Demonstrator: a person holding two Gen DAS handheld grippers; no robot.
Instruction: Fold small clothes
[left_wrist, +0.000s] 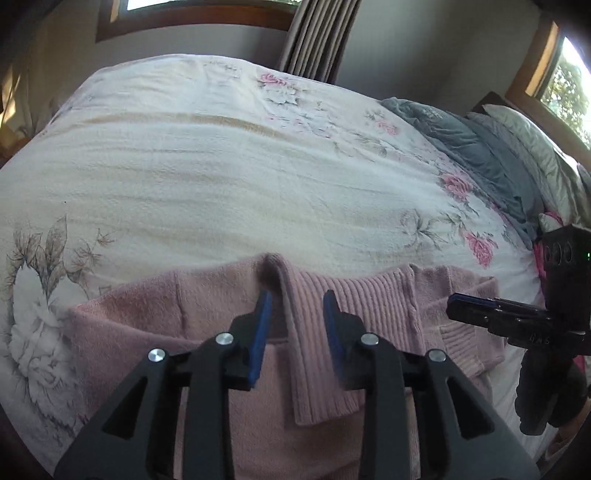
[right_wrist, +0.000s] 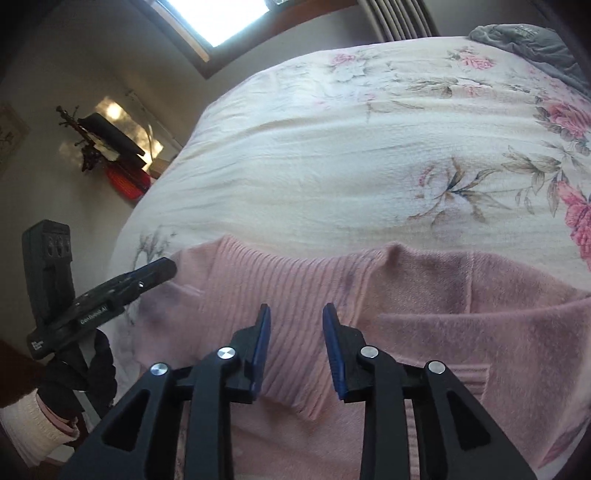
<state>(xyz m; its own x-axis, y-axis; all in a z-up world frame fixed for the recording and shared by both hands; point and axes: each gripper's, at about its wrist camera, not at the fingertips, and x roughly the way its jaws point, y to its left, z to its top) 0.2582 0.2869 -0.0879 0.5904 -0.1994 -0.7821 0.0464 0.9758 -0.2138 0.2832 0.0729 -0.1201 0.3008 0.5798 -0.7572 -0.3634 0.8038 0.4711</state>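
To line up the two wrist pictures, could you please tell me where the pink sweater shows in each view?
Left wrist: pink sweater fills the lower centre, under the open left hand-held gripper.
Right wrist: it spans the lower centre and right.
Shared landmark: the floral bedspread.

From my left wrist camera, the sweater (left_wrist: 177, 325) lies on the bedspread (left_wrist: 207, 177) at six o'clock, under my left gripper (left_wrist: 297, 321), whose fingers stand apart above a folded-in sleeve (left_wrist: 317, 354). My right gripper (left_wrist: 476, 308) enters at three o'clock, over the sweater's right edge. A blanket (left_wrist: 480, 147) and pillow (left_wrist: 532, 147) lie at two o'clock, a curtain (left_wrist: 317, 33) at twelve. From my right wrist camera, my left gripper (right_wrist: 147, 275) sits at nine o'clock.
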